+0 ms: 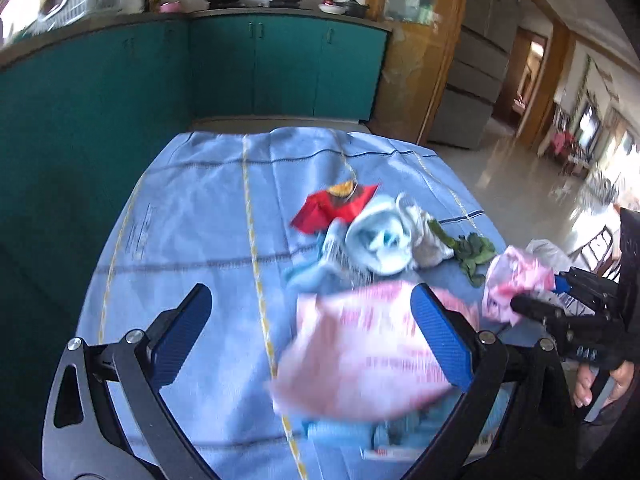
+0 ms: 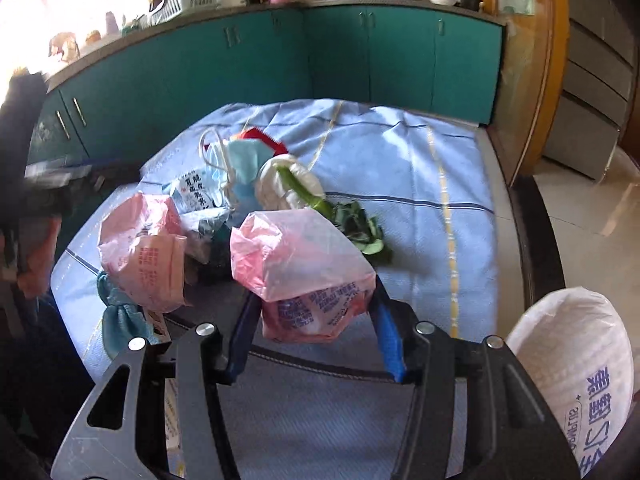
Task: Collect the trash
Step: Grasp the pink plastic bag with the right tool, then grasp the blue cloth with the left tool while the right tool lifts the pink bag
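The left hand-held gripper (image 1: 312, 336) hangs wide open over a table draped in light blue cloth (image 1: 192, 208). A blurred pink plastic bag (image 1: 360, 356) lies between its blue-padded fingers (image 1: 440, 344). Beyond it sit a red paper wrapper (image 1: 320, 212), crumpled white-and-blue face masks (image 1: 384, 240) and green vegetable leaves (image 1: 472, 252). At right, the right hand-held gripper (image 1: 532, 296) pinches another pink plastic bag (image 1: 512, 280).

The cloth (image 2: 400, 168) over the worktop is pale blue, crossed by thin yellow and dark blue stripes. The bag (image 2: 304, 268) between the right jaws is translucent pink with blue print low down; a second bag (image 2: 140, 256) to their left is pink with red print. Beyond the jaws lie a red wrapper (image 1: 332, 208), a pale blue face mask (image 1: 380, 236) and dark green leaves (image 2: 356, 224). The cabinets (image 2: 360, 56) are teal. The jaws' pads (image 1: 436, 332) are blue on black frames.
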Motion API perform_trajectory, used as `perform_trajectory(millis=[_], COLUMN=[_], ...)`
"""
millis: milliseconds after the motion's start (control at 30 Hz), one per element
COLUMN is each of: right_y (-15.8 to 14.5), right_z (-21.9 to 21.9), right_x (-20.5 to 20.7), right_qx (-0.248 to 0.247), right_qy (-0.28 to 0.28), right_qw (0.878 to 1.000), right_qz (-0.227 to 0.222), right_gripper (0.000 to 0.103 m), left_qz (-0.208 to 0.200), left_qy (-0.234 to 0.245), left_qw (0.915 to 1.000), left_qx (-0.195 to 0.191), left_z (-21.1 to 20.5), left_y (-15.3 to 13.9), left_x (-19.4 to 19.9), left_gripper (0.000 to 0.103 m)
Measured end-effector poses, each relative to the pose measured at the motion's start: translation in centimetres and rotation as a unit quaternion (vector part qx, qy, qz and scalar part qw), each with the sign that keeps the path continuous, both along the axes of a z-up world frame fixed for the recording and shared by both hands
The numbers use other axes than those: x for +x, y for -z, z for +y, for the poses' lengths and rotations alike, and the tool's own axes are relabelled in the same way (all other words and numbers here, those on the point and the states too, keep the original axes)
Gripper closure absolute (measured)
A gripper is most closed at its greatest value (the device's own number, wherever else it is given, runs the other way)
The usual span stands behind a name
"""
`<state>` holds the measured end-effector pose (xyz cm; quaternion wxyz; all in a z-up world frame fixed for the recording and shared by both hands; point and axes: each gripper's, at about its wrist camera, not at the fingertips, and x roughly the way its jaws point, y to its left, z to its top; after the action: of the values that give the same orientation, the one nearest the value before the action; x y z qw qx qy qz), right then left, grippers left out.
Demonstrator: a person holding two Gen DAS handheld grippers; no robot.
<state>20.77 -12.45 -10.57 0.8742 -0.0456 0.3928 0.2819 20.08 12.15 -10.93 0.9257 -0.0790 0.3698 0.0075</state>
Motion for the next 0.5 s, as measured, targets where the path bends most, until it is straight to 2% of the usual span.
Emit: perform_trajectory(millis=[100,167,233,300,367,433,500], right_y=[-0.1,-0.1,-0.2,-0.4,-0.6,-1.1,-1.7], right_z=[-0.8,-1.1,-1.3,-1.8,-2.2,-2.7,-2.9], right_x=[-0.3,-0.5,-0.6,-1.0,-1.2,-1.4,-1.1], right_qx=[0.006,0.008,0.011,0.014,0.013,0.016,0.025], right_qy=[0.011,0.014,0.015,0.017,0.021,0.034,0.049], right_qw=[1.000,1.000,1.000,1.000,1.000,0.999,0.998], right_qz=[0.002,0.004,0.004,0.003,-0.001,-0.005,-0.001], right_gripper=[0.049,0.049,0.049,0.049,0.049,0.048,0.048], left_qz=[-0.014,-0.013,-0.004,-0.008,-0.021,-0.020,-0.015], left_qy=[-0.017,-0.015,0.005,0.002,0.005,0.043,0.081], left_qw=[0.9983,0.9969,0.9984,1.0000,0.9997,0.9989,0.9956], left_qx=[-0.055,-0.077,-0.056,-0.001,0.007,0.007,0.044], left_z=[0.0,-0.8,-2.1,-3.4,-4.1,-5.2,-7.2], left_y=[1.1,1.4,0.8,-0.1,-0.5,-0.6,-0.4], left_x=[-2.8,-3.2,-3.3,-3.6,-4.5,-5.3,-6.1], left_gripper=[0.004,0.004,0.004,0.004,0.004,0.004,0.004])
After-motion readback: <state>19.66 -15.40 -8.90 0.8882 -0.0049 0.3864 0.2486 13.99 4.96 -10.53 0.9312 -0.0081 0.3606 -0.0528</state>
